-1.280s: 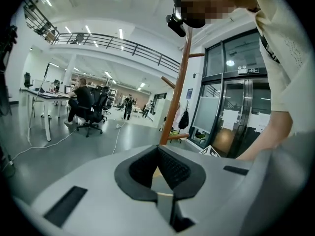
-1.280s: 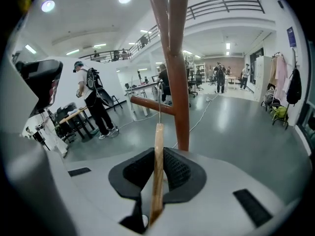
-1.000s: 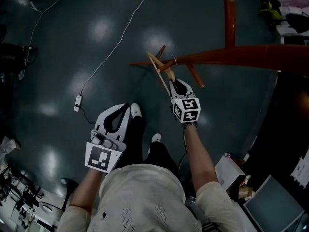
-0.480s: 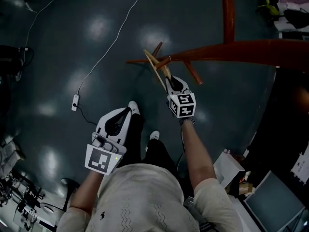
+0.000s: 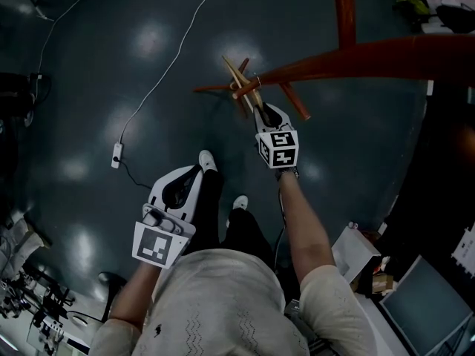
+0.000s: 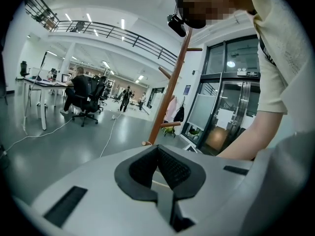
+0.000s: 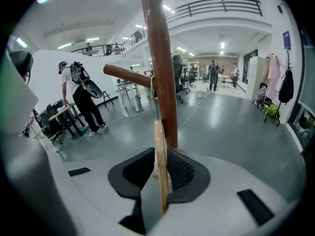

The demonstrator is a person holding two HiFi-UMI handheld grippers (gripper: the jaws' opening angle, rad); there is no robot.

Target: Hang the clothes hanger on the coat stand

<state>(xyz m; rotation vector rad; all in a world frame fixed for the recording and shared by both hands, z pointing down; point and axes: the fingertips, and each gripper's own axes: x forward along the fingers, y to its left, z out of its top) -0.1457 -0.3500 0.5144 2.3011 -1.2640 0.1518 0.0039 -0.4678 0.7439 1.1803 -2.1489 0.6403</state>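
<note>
Wooden hanger [image 7: 161,151] in outstretched right gripper [image 5: 261,111]

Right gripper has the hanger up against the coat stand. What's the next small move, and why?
Probably ease the right gripper slightly toward the peg so the hook seats on it. It is shut on the wooden hanger, close by the coat stand pole, with the thin hook reaching up to the peg's root; whether it's already over isn't clear.
</note>
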